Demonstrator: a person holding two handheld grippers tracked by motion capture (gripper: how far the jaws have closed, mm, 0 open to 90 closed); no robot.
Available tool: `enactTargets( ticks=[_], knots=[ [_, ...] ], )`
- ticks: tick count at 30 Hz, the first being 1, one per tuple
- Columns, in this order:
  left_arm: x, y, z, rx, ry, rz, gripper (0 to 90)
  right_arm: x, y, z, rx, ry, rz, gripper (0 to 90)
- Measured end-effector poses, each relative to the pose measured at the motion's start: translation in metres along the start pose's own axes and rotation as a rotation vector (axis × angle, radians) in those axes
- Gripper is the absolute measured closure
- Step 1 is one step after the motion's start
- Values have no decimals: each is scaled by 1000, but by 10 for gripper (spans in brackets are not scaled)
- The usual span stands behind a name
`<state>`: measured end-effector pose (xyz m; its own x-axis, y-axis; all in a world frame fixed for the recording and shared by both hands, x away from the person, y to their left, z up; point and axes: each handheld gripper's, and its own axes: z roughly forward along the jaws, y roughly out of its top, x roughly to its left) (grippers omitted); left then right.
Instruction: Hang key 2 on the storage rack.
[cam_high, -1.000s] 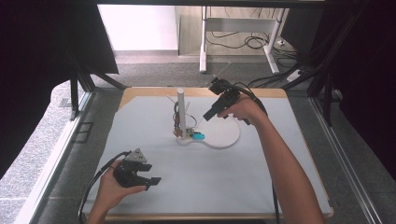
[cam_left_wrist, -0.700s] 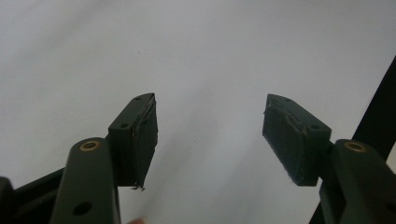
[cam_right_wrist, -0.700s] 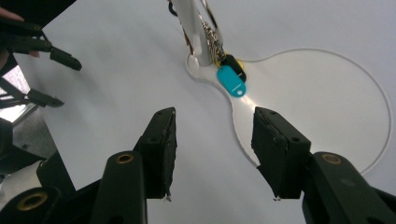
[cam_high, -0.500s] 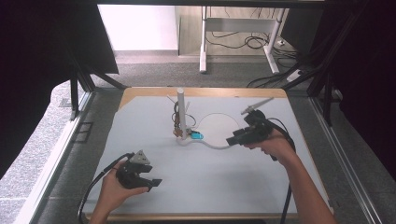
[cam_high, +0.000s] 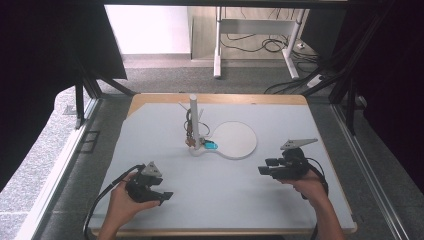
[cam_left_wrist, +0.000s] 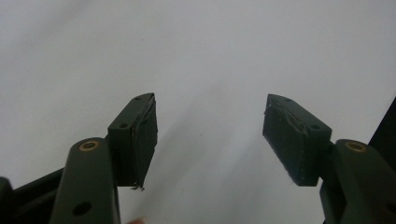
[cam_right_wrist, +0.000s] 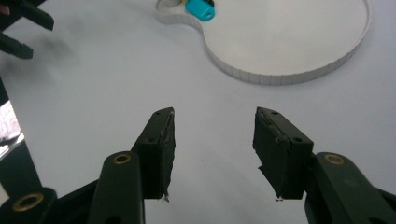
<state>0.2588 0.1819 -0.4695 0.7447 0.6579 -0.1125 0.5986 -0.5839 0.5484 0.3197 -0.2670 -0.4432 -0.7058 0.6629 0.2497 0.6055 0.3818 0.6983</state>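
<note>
In the high view the right gripper (cam_high: 266, 167) sits at the lower right of the frame, low over the pale table (cam_high: 150, 125), held by a hand and pointing toward the left of the picture; its jaws stand apart with nothing between them, and they have just been opening. In the right gripper view the right gripper's own two black jaws rise from the bottom edge with bare table between the pads (cam_right_wrist: 280, 149). Ahead of them, at the upper right of that view, lies the white round tray (cam_right_wrist: 289, 42), well apart from the jaws, and a small turquoise tag (cam_right_wrist: 200, 8) lies at its narrow neck by the top edge. In the high view the tray is near the middle of the frame, with a white upright post (cam_high: 193, 117) at its left end. The left gripper (cam_high: 166, 196) is at the lower left, jaws apart and empty.
</note>
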Motion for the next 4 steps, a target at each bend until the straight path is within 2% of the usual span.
enactTargets(
  ticks=[4],
  knots=[
    [1, 1, 1, -12, -1, -6, 361, 4, -12, -3, -82, -8, -11, 461]
  ],
)
